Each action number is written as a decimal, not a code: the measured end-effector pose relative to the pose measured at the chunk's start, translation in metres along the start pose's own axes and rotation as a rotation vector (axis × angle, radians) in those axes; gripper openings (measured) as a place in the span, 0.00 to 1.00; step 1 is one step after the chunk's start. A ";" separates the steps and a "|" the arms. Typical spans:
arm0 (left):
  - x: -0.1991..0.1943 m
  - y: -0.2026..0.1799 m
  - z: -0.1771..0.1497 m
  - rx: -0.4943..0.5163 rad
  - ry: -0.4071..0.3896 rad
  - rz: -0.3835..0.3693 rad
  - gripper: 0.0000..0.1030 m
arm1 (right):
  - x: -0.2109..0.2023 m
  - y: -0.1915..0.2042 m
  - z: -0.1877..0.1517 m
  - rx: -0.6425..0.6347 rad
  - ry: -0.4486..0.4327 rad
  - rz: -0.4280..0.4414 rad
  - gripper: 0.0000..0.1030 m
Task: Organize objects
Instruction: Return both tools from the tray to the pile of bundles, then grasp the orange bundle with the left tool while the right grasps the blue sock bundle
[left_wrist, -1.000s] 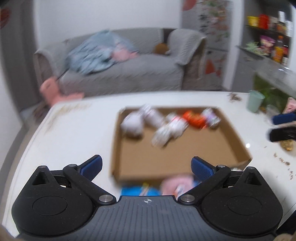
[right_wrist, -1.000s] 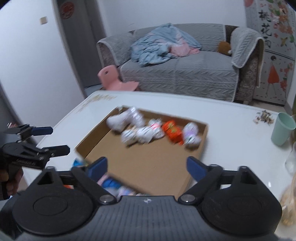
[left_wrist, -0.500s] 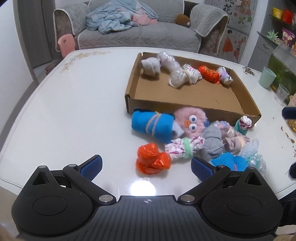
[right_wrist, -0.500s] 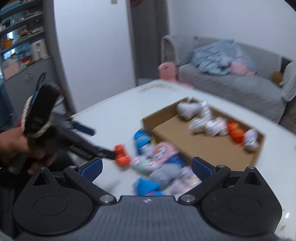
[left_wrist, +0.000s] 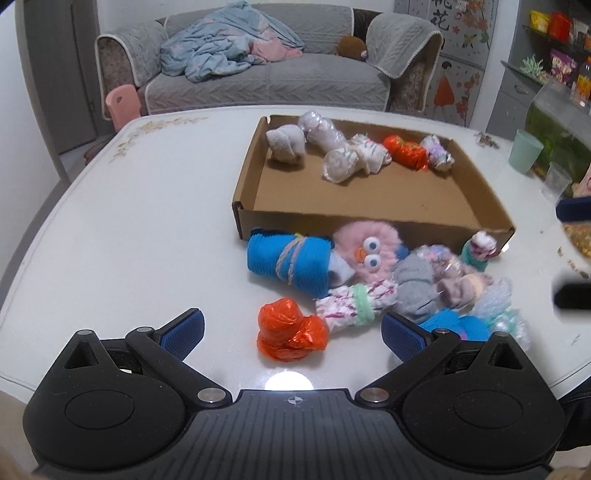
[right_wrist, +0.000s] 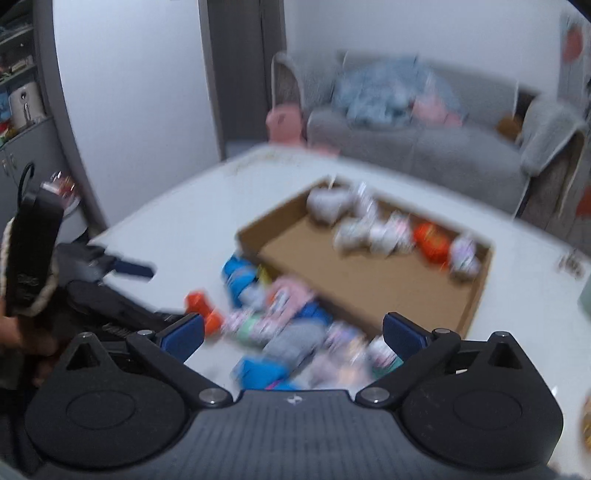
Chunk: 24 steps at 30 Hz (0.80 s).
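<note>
A shallow cardboard box (left_wrist: 476, 206) (right_wrist: 476, 295) lies on the white table (left_wrist: 140, 221), with several wrapped bundles along its far wall. In front of it sits a pile of rolled items: a blue roll (left_wrist: 288, 260), a pink furry toy with eyes (left_wrist: 365, 247), a grey roll (left_wrist: 415, 282) and an orange bundle (left_wrist: 290, 330) (right_wrist: 201, 306). My left gripper (left_wrist: 291, 332) stands open just above the orange bundle, nothing between its pads. My right gripper (right_wrist: 291, 330) is open wide over the blurred pile and holds nothing.
A green cup (left_wrist: 524, 151) and a clear glass (left_wrist: 557, 179) stand at the table's right edge, with crumbs nearby. A grey sofa (left_wrist: 266, 77) and a pink chair (left_wrist: 122, 103) are behind the table. A hand holding the left gripper (right_wrist: 129, 267) shows at the left of the right wrist view.
Both views swung down from the box to the pile in front of it. The left gripper came lower and closer to the orange bundle. The right gripper rolled and shifted sideways.
</note>
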<state>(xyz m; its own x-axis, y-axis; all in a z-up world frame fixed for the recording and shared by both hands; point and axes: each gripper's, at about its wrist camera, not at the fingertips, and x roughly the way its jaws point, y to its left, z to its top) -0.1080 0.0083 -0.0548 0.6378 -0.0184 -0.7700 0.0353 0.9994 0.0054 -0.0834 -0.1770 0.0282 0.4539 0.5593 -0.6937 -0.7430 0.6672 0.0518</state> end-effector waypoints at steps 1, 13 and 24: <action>0.004 0.000 -0.002 0.009 0.001 0.004 0.99 | 0.003 0.008 -0.005 -0.076 0.011 0.007 0.99; 0.037 0.004 -0.010 0.075 0.027 -0.015 0.99 | 0.057 0.026 -0.022 -0.235 0.160 0.008 0.88; 0.061 0.010 -0.007 0.073 0.050 -0.024 0.93 | 0.090 0.029 -0.028 -0.249 0.281 0.005 0.64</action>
<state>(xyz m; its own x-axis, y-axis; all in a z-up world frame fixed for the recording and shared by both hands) -0.0742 0.0176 -0.1065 0.5974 -0.0386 -0.8010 0.1075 0.9937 0.0322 -0.0783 -0.1210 -0.0531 0.3226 0.3823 -0.8659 -0.8576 0.5052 -0.0964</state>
